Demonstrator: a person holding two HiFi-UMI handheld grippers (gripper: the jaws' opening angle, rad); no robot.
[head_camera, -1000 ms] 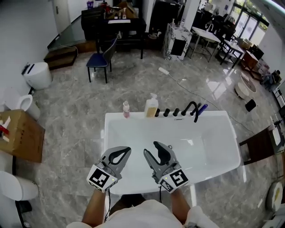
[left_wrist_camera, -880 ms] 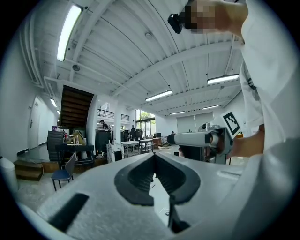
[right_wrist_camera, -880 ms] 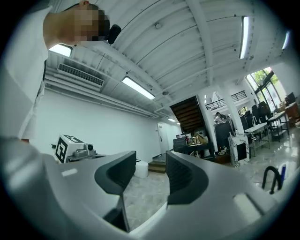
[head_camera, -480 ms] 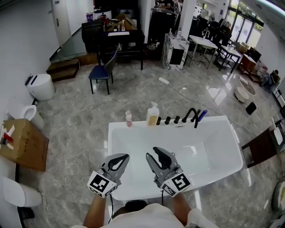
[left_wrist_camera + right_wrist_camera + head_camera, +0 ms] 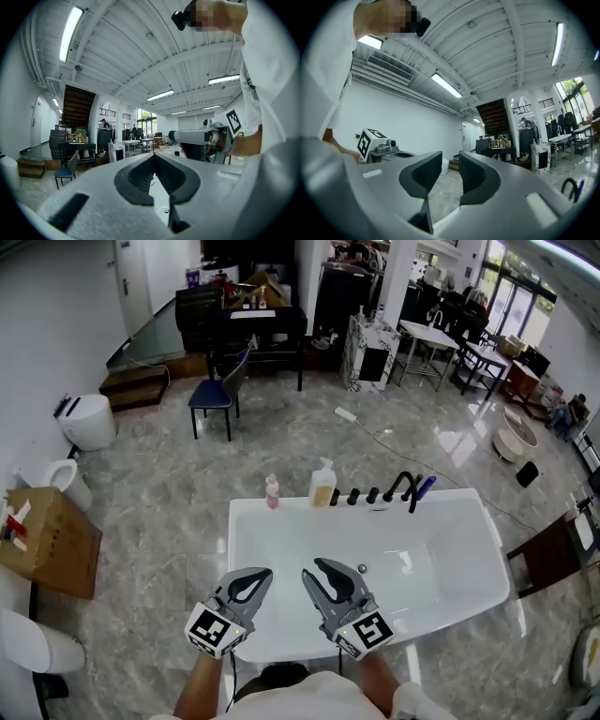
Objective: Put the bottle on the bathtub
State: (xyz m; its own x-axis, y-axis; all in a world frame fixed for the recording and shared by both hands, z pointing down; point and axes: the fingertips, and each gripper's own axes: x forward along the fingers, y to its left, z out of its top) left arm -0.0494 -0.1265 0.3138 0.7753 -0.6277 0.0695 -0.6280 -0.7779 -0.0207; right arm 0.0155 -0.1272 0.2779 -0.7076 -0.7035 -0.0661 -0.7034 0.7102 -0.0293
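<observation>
Two bottles stand upright on the far rim of the white bathtub (image 5: pixel 246 521): a small pink bottle (image 5: pixel 272 491) and a yellowish pump bottle (image 5: pixel 323 486). Both grippers hover level over the tub's near rim, far from the bottles. My left gripper (image 5: pixel 264 573) (image 5: pixel 153 155) is shut, its tips meeting with nothing between them. My right gripper (image 5: pixel 315 570) (image 5: pixel 450 159) is open by a narrow gap and holds nothing; its jaws have just been closing. Each gripper view shows the other gripper beside it and the room beyond.
Black tap knobs, a curved black faucet (image 5: pixel 403 486) and a blue-handled shower head (image 5: pixel 423 487) line the tub's far rim right of the bottles. A cardboard box (image 5: pixel 47 540) and toilets stand at the left. A blue chair (image 5: pixel 214 395) and tables stand further off.
The right gripper's jaws have drawn closer together. Both grippers have shifted slightly over the near rim, and the tub sits a little lower in the head view.
</observation>
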